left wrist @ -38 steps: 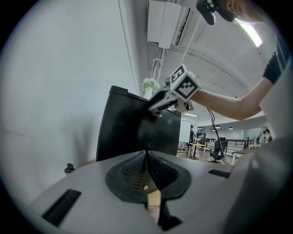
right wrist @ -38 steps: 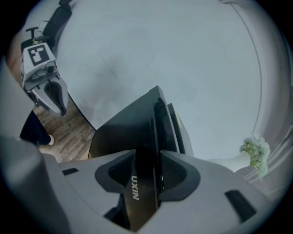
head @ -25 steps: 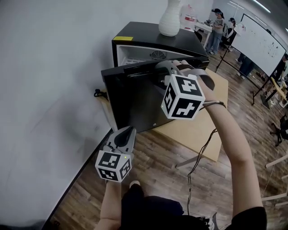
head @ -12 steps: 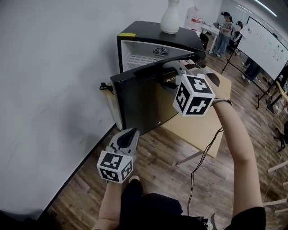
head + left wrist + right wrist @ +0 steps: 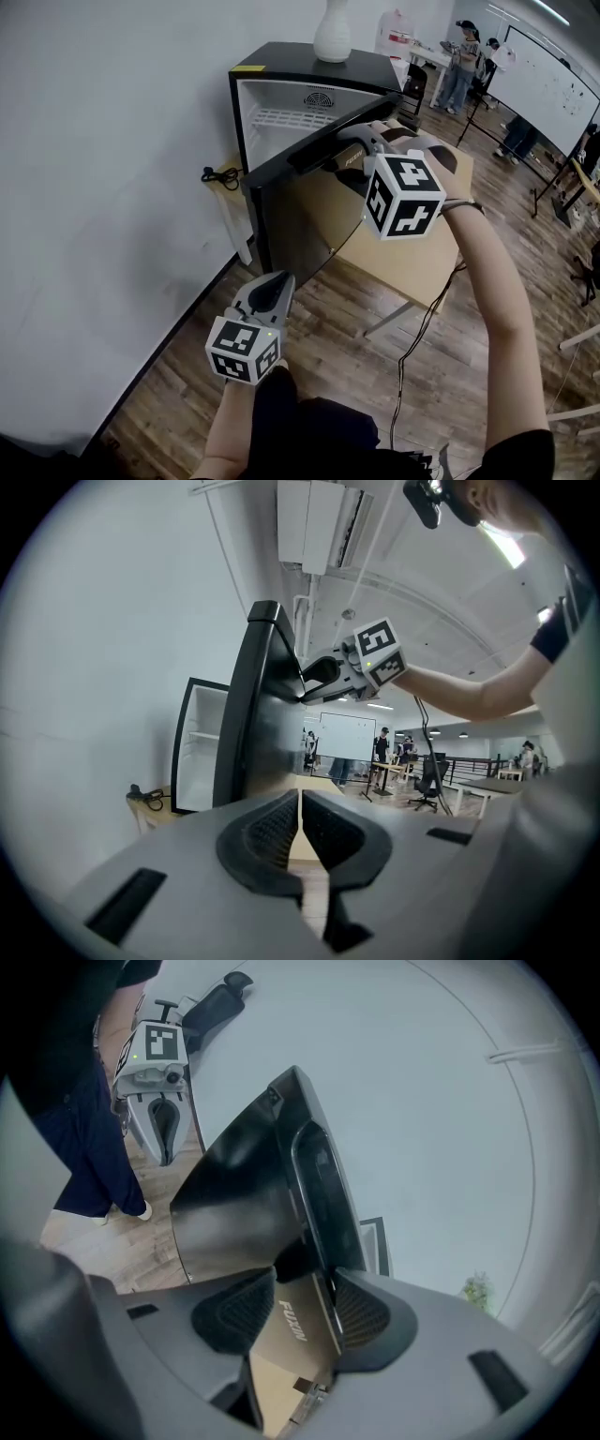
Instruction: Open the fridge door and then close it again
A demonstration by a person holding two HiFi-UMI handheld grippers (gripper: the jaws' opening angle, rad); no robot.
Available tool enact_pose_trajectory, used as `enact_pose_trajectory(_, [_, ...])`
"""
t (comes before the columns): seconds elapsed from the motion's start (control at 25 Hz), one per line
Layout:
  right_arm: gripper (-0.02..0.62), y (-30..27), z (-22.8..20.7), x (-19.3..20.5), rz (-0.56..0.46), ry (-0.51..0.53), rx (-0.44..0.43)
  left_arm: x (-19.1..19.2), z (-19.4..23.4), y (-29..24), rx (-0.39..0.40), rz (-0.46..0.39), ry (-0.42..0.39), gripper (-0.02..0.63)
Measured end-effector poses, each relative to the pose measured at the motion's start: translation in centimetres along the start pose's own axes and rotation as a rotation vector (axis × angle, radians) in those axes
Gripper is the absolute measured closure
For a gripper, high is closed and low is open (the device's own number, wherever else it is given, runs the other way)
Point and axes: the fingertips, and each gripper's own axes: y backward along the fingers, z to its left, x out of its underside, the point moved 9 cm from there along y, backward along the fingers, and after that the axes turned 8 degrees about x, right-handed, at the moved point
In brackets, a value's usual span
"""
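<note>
Right fingers (image 5: 361, 1312) spread wide, just been opening, straddle door's top edge; hold looks hooked, not clamped. Left fingers (image 5: 267, 832) pressed together, empty, low, well apart from fridge.

Fridge (image 5: 300, 56) on table (image 5: 412, 253) by wall, cavity showing. Door (image 5: 300, 206) partly open, free edge toward person. Vase (image 5: 333, 33) on fridge top.

Judgement: follow hinge arc, keep hook seated, no downward load, pull gently so fridge and vase stay put; then reverse, push till seal meets.

A white ribbed ceramic vase (image 5: 333, 33) is shown against a white wall (image 5: 112, 141). A light wooden tabletop (image 5: 412, 253) is seen above brown plank flooring (image 5: 178, 375), a whiteboard (image 5: 548, 86) beyond.
</note>
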Motion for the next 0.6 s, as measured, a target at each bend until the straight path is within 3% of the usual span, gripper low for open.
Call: enact_pose_trajectory(0.6, [0.422, 6.8, 3.1, 4.3, 0.103, 0.088, 0.008, 1.6, -6.4, -0.7, 0.084, 0.02, -0.008, 0.594])
